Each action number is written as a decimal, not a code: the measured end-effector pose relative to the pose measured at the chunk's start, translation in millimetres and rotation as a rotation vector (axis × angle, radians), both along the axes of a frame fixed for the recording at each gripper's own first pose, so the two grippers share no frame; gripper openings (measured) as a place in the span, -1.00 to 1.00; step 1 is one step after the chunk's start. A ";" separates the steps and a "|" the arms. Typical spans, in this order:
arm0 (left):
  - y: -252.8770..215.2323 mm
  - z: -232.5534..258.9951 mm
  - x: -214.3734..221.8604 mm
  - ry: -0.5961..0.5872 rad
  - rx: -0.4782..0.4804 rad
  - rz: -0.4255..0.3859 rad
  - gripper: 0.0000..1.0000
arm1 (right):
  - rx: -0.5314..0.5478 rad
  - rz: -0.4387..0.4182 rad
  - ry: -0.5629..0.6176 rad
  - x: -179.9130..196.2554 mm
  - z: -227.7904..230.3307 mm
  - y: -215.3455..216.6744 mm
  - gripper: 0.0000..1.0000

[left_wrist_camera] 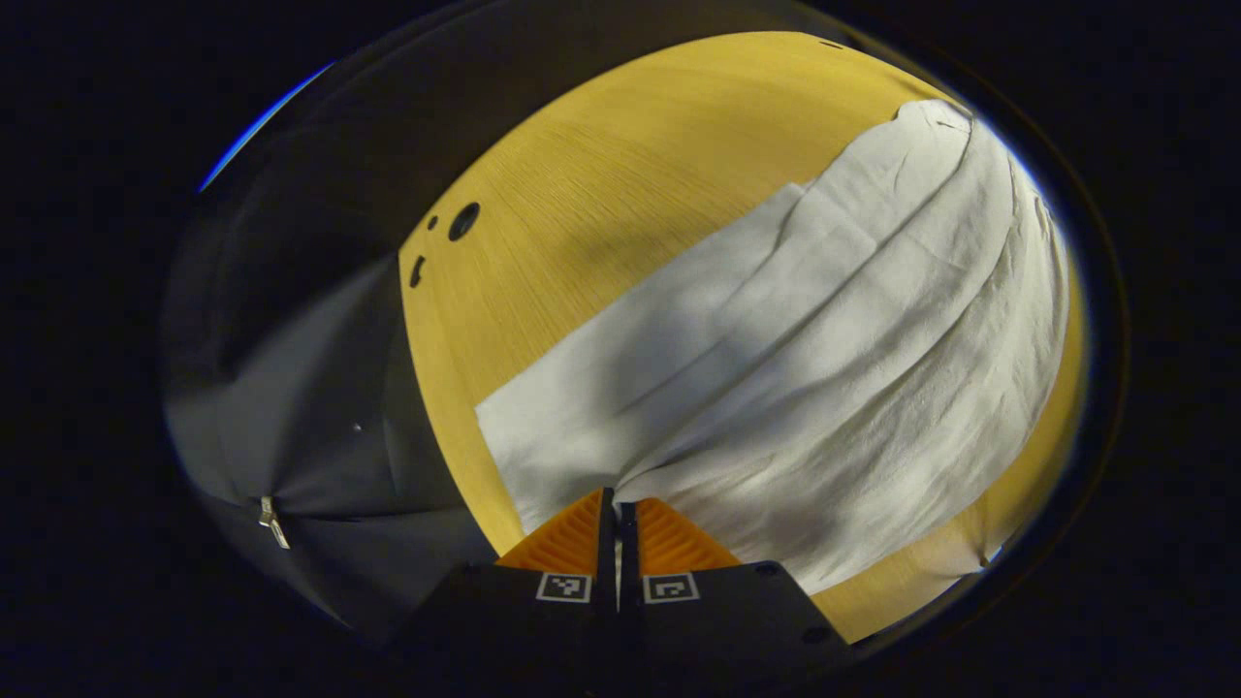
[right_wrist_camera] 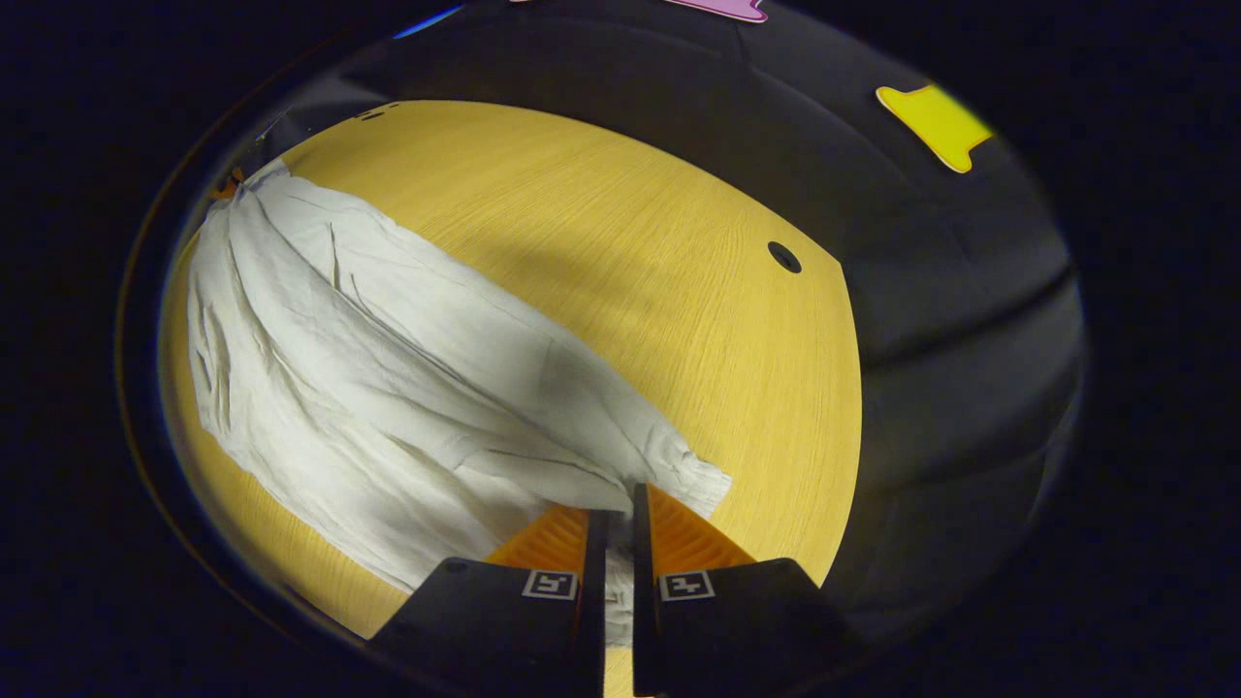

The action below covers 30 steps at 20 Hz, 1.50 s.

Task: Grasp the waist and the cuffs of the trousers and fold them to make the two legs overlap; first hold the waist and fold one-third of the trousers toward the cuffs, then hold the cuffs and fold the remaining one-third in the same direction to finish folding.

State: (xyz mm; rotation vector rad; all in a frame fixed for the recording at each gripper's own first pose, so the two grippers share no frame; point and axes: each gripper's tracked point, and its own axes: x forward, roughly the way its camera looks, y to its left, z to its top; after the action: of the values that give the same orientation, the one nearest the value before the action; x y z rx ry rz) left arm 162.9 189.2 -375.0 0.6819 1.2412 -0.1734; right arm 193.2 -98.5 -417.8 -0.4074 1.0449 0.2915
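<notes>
In the left gripper view, the left hand-held gripper (left_wrist_camera: 617, 504) has its fingers pressed nearly together on an edge of the white trousers (left_wrist_camera: 805, 388), apparently the cuff end. The trousers lie on the yellow bench (left_wrist_camera: 582, 184), their long axis running away up and to the right from the fingertips.

In the right gripper view, the right hand-held gripper (right_wrist_camera: 620, 499) is pinched on the gathered end of the trousers (right_wrist_camera: 388, 388), probably the waist; cloth shows between its fingers. The garment stretches away up and left. The surrounding bench (right_wrist_camera: 679, 310) carries only small dark holes (right_wrist_camera: 783, 257), and nothing stands in the way.
</notes>
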 end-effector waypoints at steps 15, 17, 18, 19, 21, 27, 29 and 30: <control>30.4 42.7 17.9 -0.099 0.173 -0.075 0.94 | -0.072 -0.100 -0.027 0.9 21.1 -22.8 0.47; 31.5 57.5 15.0 -0.130 0.170 -0.084 0.94 | -0.039 -0.160 -0.049 -3.7 32.3 -31.3 0.58; 31.0 63.0 10.0 -0.141 0.157 -0.084 0.94 | -0.017 -0.194 -0.065 -5.9 40.7 -33.3 0.58; 28.6 67.1 3.9 -0.145 0.135 -0.081 0.94 | 0.012 -0.230 -0.077 -9.2 47.1 -34.7 0.58; 24.4 72.5 -11.4 -0.163 0.070 -0.068 0.94 | 0.077 -0.318 -0.100 -16.7 60.8 -38.8 0.62; 17.1 82.6 -65.9 -0.204 -0.083 -0.016 0.94 | 0.401 -0.662 -0.137 -50.2 84.7 -34.8 0.60; 12.4 85.9 -82.4 -0.221 -0.134 0.025 0.94 | 0.483 -0.768 -0.144 -65.1 82.8 -34.3 0.60; 10.6 87.0 -89.7 -0.235 -0.164 0.052 0.94 | 0.514 -0.815 -0.138 -73.2 79.1 -33.7 0.63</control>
State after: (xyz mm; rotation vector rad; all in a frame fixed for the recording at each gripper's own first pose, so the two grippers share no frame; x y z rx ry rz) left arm 73.1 199.8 -288.0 0.5121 1.0064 -0.1456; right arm 120.0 -132.2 -338.7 0.4605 0.8820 -0.2024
